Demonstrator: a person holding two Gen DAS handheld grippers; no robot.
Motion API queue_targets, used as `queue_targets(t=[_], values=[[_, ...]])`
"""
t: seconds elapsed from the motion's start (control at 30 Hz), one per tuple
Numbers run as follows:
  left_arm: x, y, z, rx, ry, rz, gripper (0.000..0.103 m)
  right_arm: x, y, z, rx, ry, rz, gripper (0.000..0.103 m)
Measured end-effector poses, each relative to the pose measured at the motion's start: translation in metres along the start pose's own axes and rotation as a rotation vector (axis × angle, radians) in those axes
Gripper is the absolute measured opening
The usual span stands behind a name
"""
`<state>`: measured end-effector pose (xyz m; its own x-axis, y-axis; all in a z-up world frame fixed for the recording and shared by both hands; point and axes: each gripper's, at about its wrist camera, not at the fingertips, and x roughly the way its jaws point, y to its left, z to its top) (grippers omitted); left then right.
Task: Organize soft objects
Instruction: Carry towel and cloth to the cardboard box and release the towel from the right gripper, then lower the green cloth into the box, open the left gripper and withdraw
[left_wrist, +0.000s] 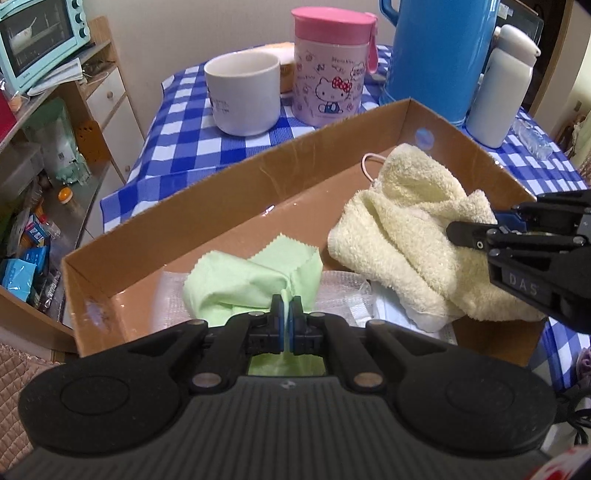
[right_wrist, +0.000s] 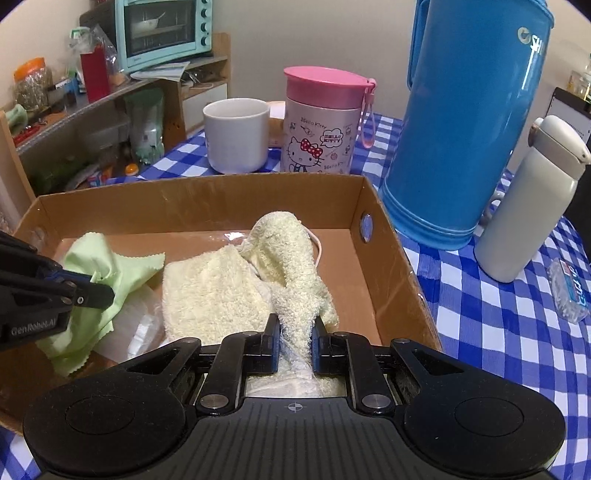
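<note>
A cardboard box (left_wrist: 258, 173) (right_wrist: 192, 192) sits on the checked table. My left gripper (left_wrist: 287, 308) is shut on a light green cloth (left_wrist: 255, 273) over the box's near left part; it shows at the left of the right wrist view (right_wrist: 88, 291), pinching the green cloth (right_wrist: 107, 266). My right gripper (right_wrist: 294, 332) is shut on a cream terry towel (right_wrist: 236, 288) that lies in the box's middle; it shows at the right of the left wrist view (left_wrist: 472, 232) on the towel (left_wrist: 406, 221). A pink cord (left_wrist: 369, 164) pokes out by the towel.
Behind the box stand a white mug (left_wrist: 242, 92), a pink Hello Kitty canister (left_wrist: 330, 66), a tall blue thermos jug (right_wrist: 469, 122) and a white bottle (right_wrist: 528, 199). White mesh and plastic packing (left_wrist: 340, 291) lies under the cloths. A cluttered shelf with a mint oven (right_wrist: 162, 29) is at left.
</note>
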<state>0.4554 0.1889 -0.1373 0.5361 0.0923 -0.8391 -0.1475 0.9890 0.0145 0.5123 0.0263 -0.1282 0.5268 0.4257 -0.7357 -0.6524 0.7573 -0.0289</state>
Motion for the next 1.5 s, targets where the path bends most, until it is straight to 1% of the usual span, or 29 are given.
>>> queue_targets(t=[0.1,0.13,0.17,0.2,0.23,0.27,0.3,0.37,0.5,0.8,1.23,1.5], values=[[0.004,-0.002,0.003,-0.002,0.009,-0.004,0.003,0.004,-0.003,0.002,0.009,-0.008,0.003,0.018],[0.004,-0.003,0.003,0.0,0.009,-0.006,0.003,0.004,-0.007,0.003,0.028,-0.013,0.014,0.022],[0.003,-0.003,0.004,0.002,0.009,-0.009,0.005,0.003,-0.01,0.003,0.049,-0.018,0.028,0.032],[0.001,-0.003,0.004,0.001,0.005,-0.009,0.007,-0.001,-0.012,0.003,0.072,-0.025,0.036,0.039],[-0.001,-0.003,0.004,-0.002,-0.001,-0.011,0.008,-0.006,-0.016,0.002,0.104,-0.037,0.047,0.057],[-0.003,-0.002,0.005,-0.002,-0.004,-0.014,0.013,-0.011,-0.019,0.0,0.125,-0.052,0.055,0.066],[-0.006,-0.002,0.005,-0.004,-0.006,-0.012,0.021,-0.019,-0.022,-0.002,0.149,-0.08,0.059,0.067],[-0.012,-0.001,0.004,-0.007,-0.016,-0.006,0.031,-0.031,-0.024,-0.003,0.166,-0.093,0.063,0.067],[-0.028,0.0,0.003,-0.015,-0.035,-0.015,0.033,-0.057,-0.027,-0.009,0.202,-0.108,0.073,0.068],[-0.081,-0.005,-0.014,-0.024,-0.082,-0.042,0.035,-0.121,-0.023,-0.032,0.275,-0.151,0.103,0.068],[-0.159,-0.022,-0.061,-0.021,-0.114,-0.054,0.035,-0.201,-0.007,-0.071,0.322,-0.173,0.115,0.068],[-0.196,-0.035,-0.089,-0.021,-0.133,-0.065,0.035,-0.247,0.001,-0.096,0.351,-0.189,0.123,0.068]])
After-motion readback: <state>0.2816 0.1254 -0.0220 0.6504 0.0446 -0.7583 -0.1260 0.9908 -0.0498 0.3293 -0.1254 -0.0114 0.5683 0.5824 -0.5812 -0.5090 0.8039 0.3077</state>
